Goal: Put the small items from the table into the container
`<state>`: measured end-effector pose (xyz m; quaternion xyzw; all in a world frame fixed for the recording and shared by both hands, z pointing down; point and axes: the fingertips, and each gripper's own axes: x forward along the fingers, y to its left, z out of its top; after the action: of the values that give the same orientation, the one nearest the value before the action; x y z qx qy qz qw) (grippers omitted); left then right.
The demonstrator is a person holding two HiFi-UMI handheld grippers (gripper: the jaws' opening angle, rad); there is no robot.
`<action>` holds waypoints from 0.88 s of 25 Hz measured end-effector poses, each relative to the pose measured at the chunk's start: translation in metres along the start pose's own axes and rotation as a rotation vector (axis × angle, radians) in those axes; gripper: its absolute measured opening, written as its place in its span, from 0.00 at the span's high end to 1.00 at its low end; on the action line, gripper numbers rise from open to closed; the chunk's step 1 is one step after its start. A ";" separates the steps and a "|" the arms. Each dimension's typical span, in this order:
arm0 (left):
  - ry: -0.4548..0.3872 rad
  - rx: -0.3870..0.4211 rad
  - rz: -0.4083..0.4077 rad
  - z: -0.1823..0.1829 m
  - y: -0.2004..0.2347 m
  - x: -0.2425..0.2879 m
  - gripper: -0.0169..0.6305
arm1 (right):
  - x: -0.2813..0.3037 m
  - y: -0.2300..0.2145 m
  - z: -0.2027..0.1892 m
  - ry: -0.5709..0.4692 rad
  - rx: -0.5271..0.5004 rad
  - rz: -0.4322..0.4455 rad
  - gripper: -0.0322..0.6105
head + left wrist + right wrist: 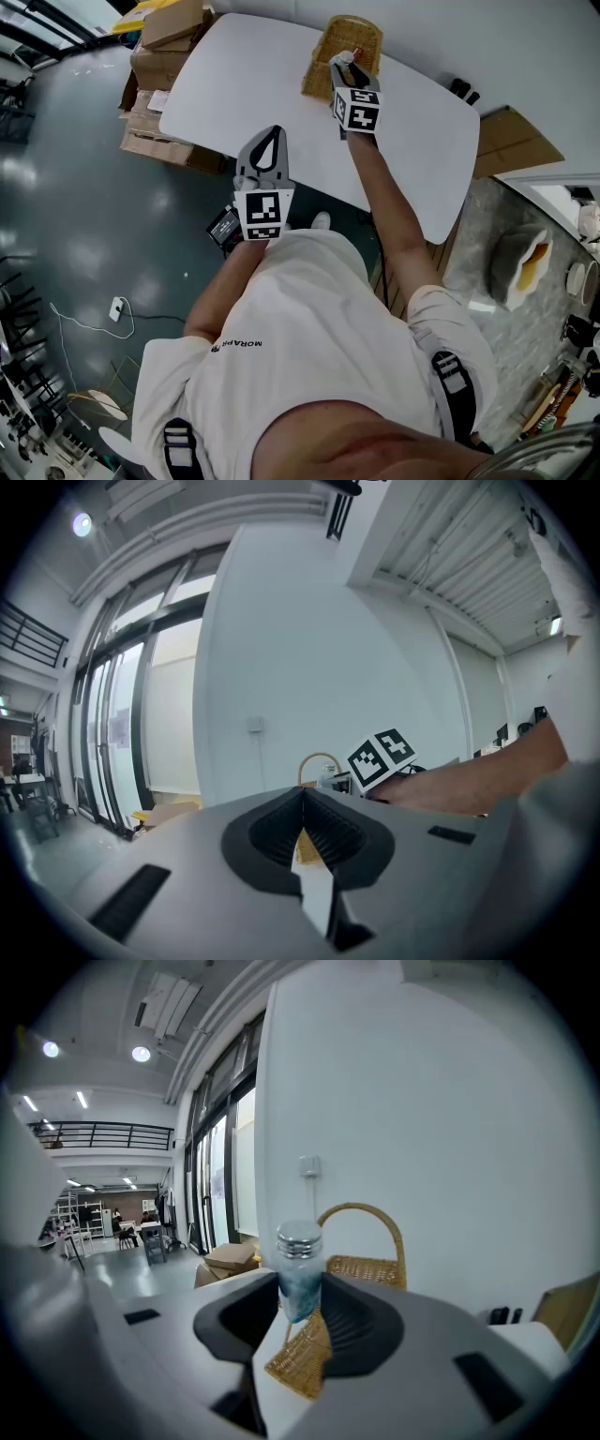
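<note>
We hold the right tongs [345, 61] out over the white table [422, 141], reaching towards its far edge. Their jaws are clamped on a jar [299, 1260], a small clear one with a shiny metal lid and something bluish inside. It stands upright between the pads, with the lid sticking up above them.

A wicker basket [323, 56] with a hoop handle sits at the far edge of the table, close to the wall. The jar is in the air at the basket's near side. In the right gripper view, the basket's woven rim shows just beneath and beyond the jaws. We cannot tell whether the jar is already over the basket's opening.

Our left tongs [271, 136] hang at the near edge of the table, well apart from the basket. Their jaws are closed tip to tip with nothing between them. Cardboard boxes [164, 56] are stacked on the floor off the table's left end.
</note>
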<state>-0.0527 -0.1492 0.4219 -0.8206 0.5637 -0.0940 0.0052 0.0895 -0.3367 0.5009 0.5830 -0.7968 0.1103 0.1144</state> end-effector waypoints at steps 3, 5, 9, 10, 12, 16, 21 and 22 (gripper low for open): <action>0.004 0.003 0.004 -0.001 0.002 0.000 0.97 | 0.015 -0.005 -0.005 0.026 0.008 -0.003 0.72; 0.007 0.005 0.007 -0.002 0.002 0.000 0.97 | 0.023 -0.009 -0.008 0.038 0.013 -0.006 0.71; 0.009 0.009 0.013 -0.002 0.005 -0.001 0.97 | 0.037 -0.014 -0.014 0.054 0.021 -0.011 0.71; 0.010 0.010 0.016 -0.001 0.006 -0.002 0.97 | 0.039 -0.013 -0.015 0.058 0.023 -0.010 0.71; 0.011 0.011 0.021 -0.001 0.007 -0.003 0.97 | 0.043 -0.013 -0.016 0.064 0.020 -0.009 0.71; 0.009 0.012 0.028 0.001 0.010 -0.002 0.97 | 0.049 -0.012 -0.016 0.073 0.012 -0.010 0.71; 0.009 0.012 0.026 0.001 0.010 -0.001 0.97 | 0.053 -0.011 -0.017 0.081 -0.015 -0.005 0.72; 0.010 0.012 0.026 0.001 0.010 0.000 0.97 | 0.052 -0.010 -0.017 0.081 -0.015 -0.001 0.72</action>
<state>-0.0622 -0.1527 0.4198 -0.8128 0.5736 -0.1013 0.0086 0.0848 -0.3819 0.5336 0.5774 -0.7922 0.1278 0.1509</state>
